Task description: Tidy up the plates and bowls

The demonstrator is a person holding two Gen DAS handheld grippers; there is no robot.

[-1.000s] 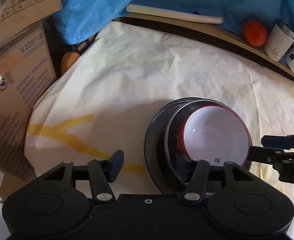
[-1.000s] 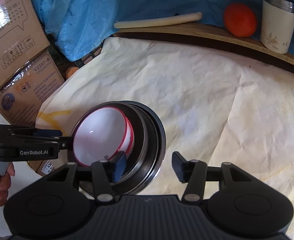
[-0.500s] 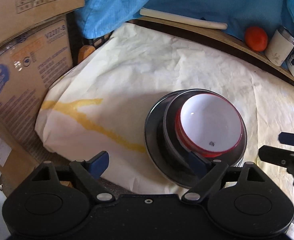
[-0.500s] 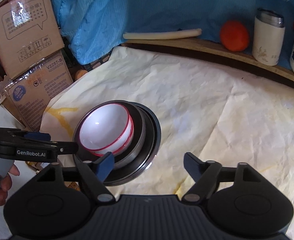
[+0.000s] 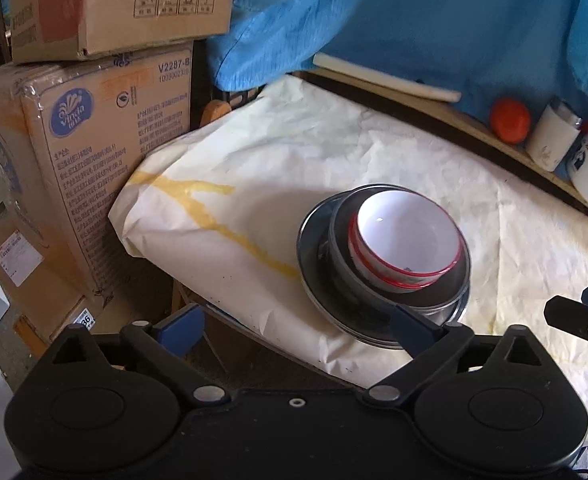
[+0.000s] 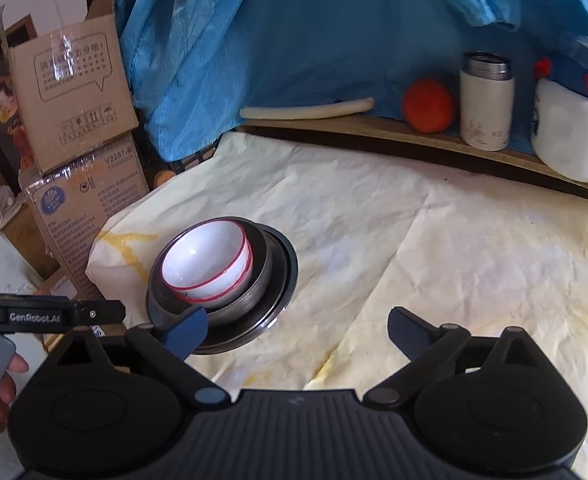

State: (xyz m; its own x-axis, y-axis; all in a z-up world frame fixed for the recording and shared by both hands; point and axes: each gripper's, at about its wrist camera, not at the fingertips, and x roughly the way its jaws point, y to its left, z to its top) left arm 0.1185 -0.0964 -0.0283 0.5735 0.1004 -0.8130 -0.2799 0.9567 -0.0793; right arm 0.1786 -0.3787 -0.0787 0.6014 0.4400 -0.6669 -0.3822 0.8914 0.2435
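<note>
Papered table point(image 5: 334, 168): stack point(image 5: 386, 272) sits just ahead near its edge; both my hand-held grippers point(image 5: 298, 326) point(image 6: 298, 330) opening, empty; a clip could topple it.

From my feed, the table point(image 6: 394, 132) shows its dark wooden edge along the far side, with crinkled cream paper point(image 6: 414, 240) spread over most of it. On the paper's near-left part I see a dark metal plate point(image 6: 281, 280), carrying the stacked bowls. Along the bare far strip lie a pale stick point(image 6: 306, 111), an orange fruit point(image 6: 428, 106), a white flask point(image 6: 486, 104) and a white bottle point(image 6: 570, 136) at far right.
</note>
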